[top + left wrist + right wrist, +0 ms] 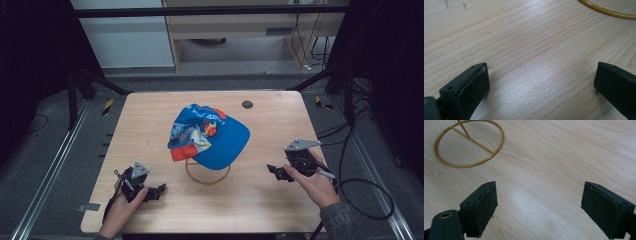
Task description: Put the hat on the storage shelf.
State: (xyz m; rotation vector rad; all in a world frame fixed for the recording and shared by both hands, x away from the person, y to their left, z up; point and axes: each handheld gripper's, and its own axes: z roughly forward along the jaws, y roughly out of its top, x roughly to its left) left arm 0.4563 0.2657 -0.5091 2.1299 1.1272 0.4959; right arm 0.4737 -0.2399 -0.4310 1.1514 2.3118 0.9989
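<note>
Two grippers, left and right, jaws spread, empty, flanking blue cap on gold ring stand.

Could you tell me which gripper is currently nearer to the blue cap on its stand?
Left, narrowly. The left gripper rests on the table in front of the cap and toward its left; the right gripper sits further out toward its right. Both jaws are open and empty.

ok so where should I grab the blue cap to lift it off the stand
Probably the brim of the blue cap: it juts flat toward the right gripper, so come from that side with the open fingers above and below. The crown sits on the gold wire stand.
</note>
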